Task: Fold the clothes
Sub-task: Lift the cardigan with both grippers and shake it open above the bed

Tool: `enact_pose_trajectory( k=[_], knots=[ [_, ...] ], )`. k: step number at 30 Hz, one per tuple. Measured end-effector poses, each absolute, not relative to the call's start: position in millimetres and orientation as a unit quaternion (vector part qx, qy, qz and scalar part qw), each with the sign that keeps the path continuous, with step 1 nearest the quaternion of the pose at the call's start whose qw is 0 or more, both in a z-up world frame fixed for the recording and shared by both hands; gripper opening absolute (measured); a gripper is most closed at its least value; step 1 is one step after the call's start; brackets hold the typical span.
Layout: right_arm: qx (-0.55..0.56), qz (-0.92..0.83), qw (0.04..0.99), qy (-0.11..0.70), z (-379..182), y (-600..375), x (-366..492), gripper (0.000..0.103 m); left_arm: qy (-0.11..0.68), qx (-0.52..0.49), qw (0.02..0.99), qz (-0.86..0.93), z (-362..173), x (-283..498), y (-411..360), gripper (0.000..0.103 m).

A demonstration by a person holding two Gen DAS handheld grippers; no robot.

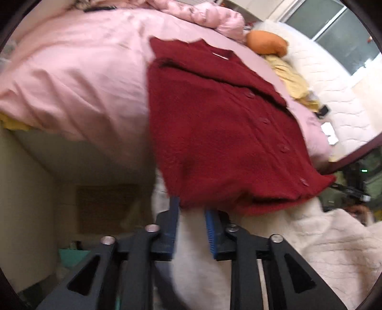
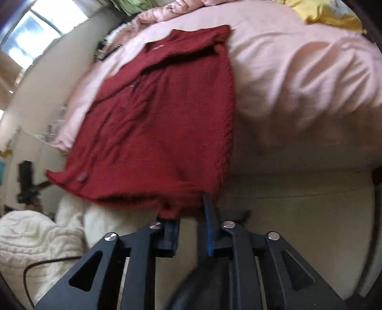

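A dark red knitted cardigan (image 1: 214, 124) with buttons lies spread on a pink bed cover (image 1: 78, 78), sleeves folded in, its hem hanging over the bed's near edge. My left gripper (image 1: 191, 205) is at the hem's left corner, jaws apart with a clear gap, blue pads at the hem's edge. In the right wrist view the cardigan (image 2: 155, 124) hangs the same way. My right gripper (image 2: 188, 205) is at the hem's right corner, jaws apart, the hem's edge just over the pad tips.
A cream fluffy blanket (image 1: 322, 250) lies below the hem by the bed edge, also in the right wrist view (image 2: 28, 238). An orange cushion (image 1: 267, 43) and yellow cloth (image 1: 291, 78) lie at the far side. Yellow cloth (image 2: 329, 14) sits far right.
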State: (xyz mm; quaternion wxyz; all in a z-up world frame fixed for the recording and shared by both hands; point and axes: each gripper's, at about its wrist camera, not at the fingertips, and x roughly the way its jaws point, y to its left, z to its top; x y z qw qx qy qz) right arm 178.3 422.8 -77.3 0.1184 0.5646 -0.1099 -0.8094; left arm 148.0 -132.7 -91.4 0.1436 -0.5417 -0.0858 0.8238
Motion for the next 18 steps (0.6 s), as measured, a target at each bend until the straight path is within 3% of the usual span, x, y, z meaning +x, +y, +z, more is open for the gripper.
enact_pose_trajectory(
  k=[1, 2, 6, 9, 10, 11, 16, 18],
  knots=[
    [0.567, -0.814, 0.096, -0.087, -70, 423, 176, 0.021, -0.072, -0.544, 0.119, 0.828, -87, 146, -138, 0.042],
    [0.568, -0.817, 0.071, -0.069, -62, 425, 171, 0.022, -0.060, -0.547, 0.093, 0.830, -84, 143, -144, 0.045],
    [0.580, -0.812, 0.015, -0.065, -36, 419, 144, 0.036, -0.063, -0.534, 0.037, 0.842, -55, 119, -143, 0.049],
    [0.572, -0.810, 0.058, -0.115, -27, 370, 117, 0.041, -0.072, -0.519, 0.065, 0.849, -42, 101, -96, 0.082],
    [0.570, -0.808, 0.078, -0.130, -28, 352, 110, 0.050, -0.072, -0.520, 0.078, 0.848, -44, 98, -80, 0.083],
    [0.573, -0.803, 0.096, -0.135, -34, 330, 103, 0.052, -0.070, -0.528, 0.092, 0.841, -52, 96, -66, 0.083],
    [0.651, -0.748, 0.079, -0.102, -100, 278, 102, 0.053, -0.031, -0.618, 0.100, 0.779, -121, 100, -20, 0.084],
    [0.652, -0.749, 0.073, -0.095, -105, 275, 104, 0.057, -0.078, -0.623, 0.101, 0.772, -129, 104, -31, 0.083]
  ],
)
